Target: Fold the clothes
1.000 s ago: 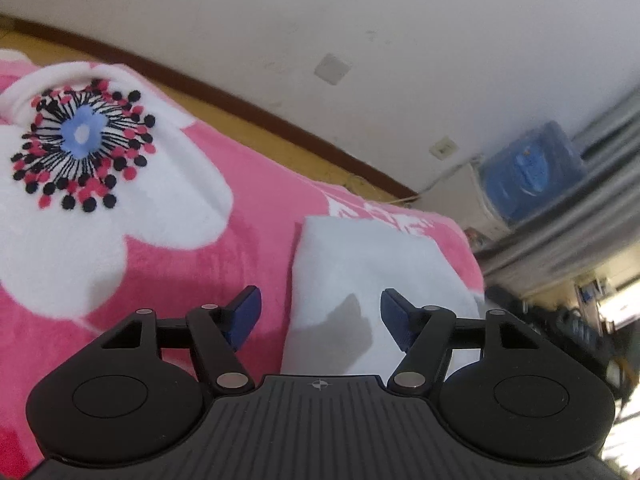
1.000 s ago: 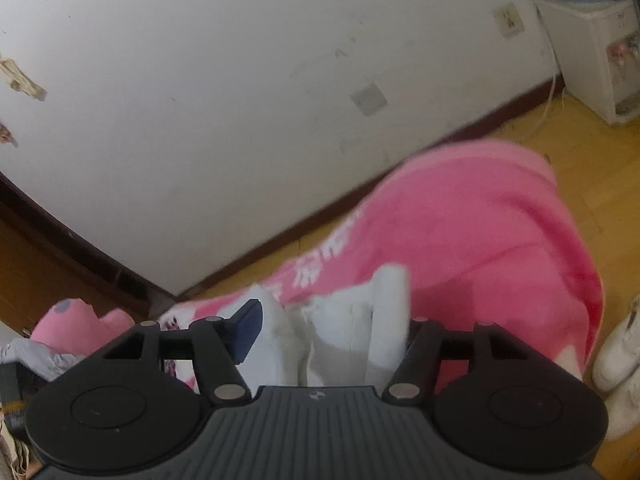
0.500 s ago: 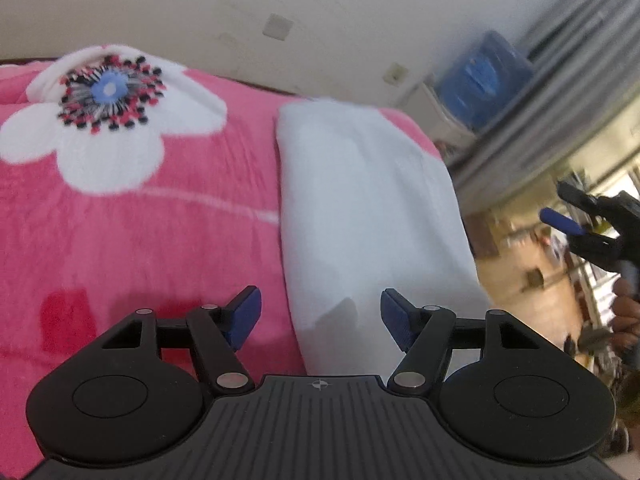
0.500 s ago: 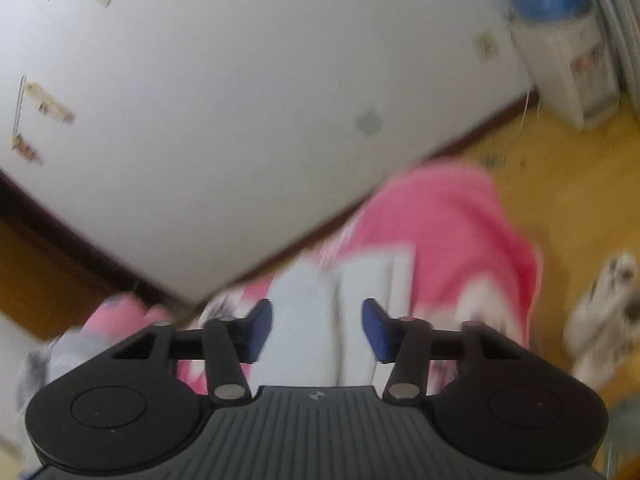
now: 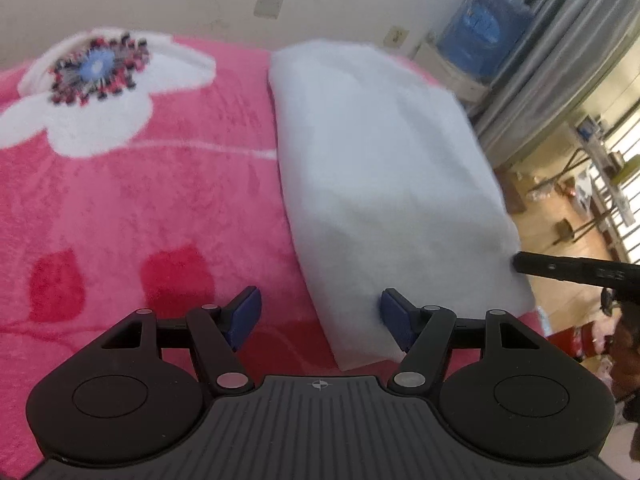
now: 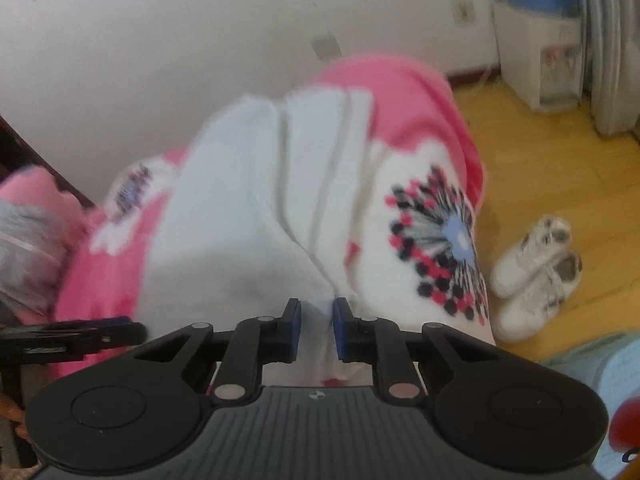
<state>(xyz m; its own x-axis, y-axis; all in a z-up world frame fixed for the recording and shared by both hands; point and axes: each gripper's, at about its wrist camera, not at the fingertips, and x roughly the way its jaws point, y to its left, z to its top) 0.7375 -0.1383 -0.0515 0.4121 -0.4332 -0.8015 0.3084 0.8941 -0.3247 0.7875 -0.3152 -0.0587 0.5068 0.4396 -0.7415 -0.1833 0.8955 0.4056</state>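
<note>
Both tools hang over a pink blanket (image 5: 160, 200) with big white flowers, on which the folded white garment (image 5: 380, 168) lies; the left tool (image 5: 320, 320) stands with its blue pads well apart and nothing pinched, its left pad over bare pink pile and its right pad over the near left corner of the garment; whether that pad touches the cloth cannot be told; the right tool (image 6: 316, 326) has just been closing its jaws, which now stand narrow with a fold of white cloth showing between the pads, though blur hides whether they press on it; in the left wrist view the garment runs from near to far along the blanket's right side, and the right tool's black finger reaches its near right edge; in the right wrist view a pair of white shoes (image 6: 536, 276) sits on the wooden floor (image 6: 560, 168) at right, and a water dispenser (image 6: 540, 60) stands against the far wall.
</note>
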